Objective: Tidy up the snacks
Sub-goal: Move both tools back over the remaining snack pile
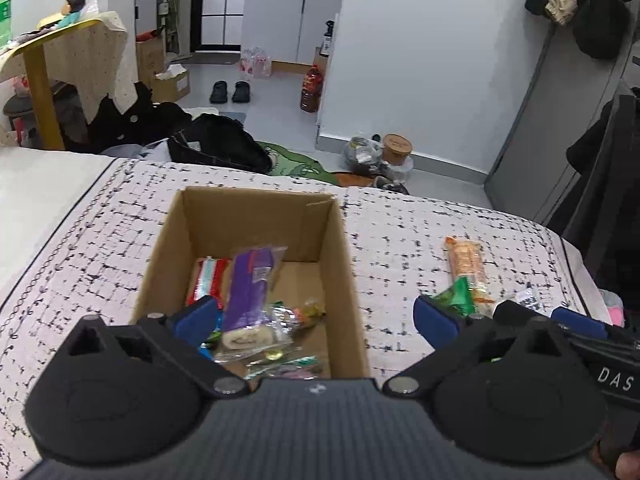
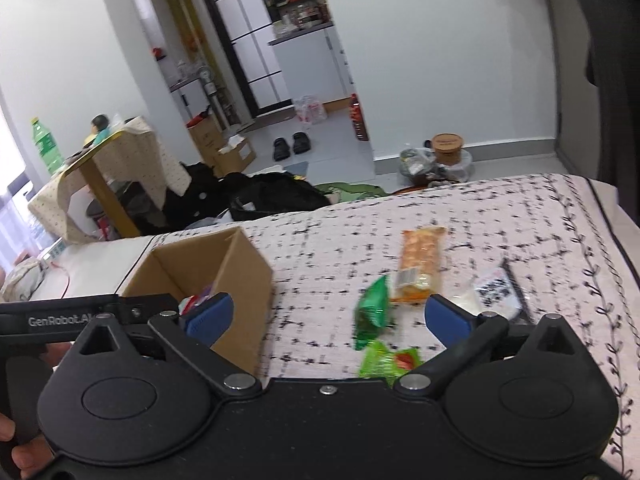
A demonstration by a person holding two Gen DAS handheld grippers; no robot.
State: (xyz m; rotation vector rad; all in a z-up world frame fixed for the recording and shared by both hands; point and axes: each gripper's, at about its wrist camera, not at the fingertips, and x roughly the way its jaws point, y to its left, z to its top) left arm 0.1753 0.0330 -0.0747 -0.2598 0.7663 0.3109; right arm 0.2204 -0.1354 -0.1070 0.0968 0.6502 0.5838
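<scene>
While the left tool (image 1: 316, 316) hung over the cardboard box (image 1: 256, 216) in the left wrist view, its blue pads stood wide apart and empty, with several wrapped snacks already lying in the box under it. An orange packet (image 1: 466, 264) lay on the bedspread (image 1: 80, 240) to the right of the box, its long axis running away from the camera, and the right tool's pads showed just beside its near end.

Seen from the right wrist, the right tool (image 2: 326, 314) was equally wide and held nothing. A green packet (image 2: 372, 312) lay straight ahead between its pads, long axis pointing away; a second green wrapper (image 2: 384, 362) sat nearer, a white packet (image 2: 494, 292) to the right. The right hand was judged the nearer one.
</scene>
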